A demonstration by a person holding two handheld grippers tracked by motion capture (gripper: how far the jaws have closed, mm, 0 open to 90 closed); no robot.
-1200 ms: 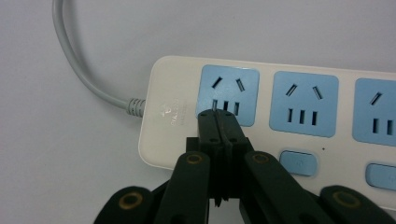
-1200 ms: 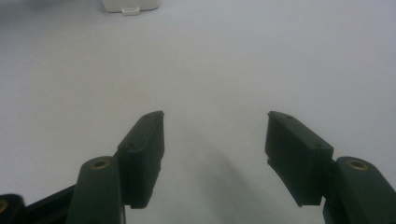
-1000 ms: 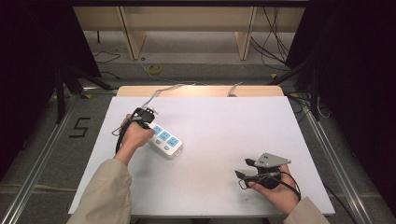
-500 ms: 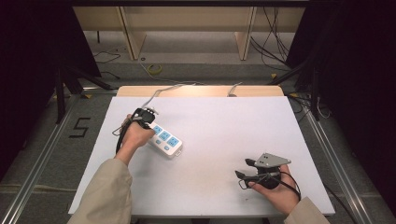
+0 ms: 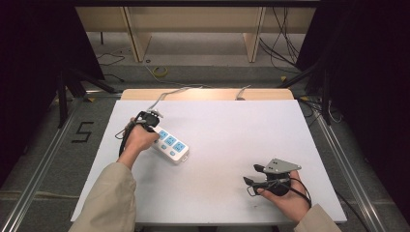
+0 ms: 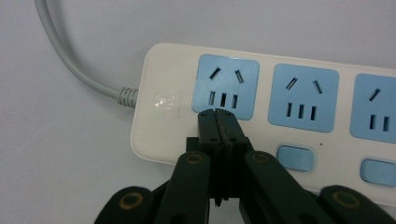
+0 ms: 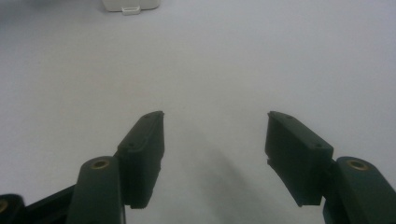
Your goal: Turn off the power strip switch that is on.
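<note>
Nothing has moved: left gripper [image 6: 218, 113], closed, tips on power strip [image 6: 177, 100] edge; right gripper [image 7: 215, 140] open over bare table [image 5: 232, 145].

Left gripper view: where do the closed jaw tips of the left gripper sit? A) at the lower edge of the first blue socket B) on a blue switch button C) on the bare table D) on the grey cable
A: the left gripper, jaws shut together, meets the power strip at the lower edge of its first blue socket, nearest the cable.

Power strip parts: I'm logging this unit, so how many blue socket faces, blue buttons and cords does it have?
Blue socket faces: 3
Blue buttons: 3, judging by the high view
Grey cord: 1
Total: 7 parts on the power strip
</note>
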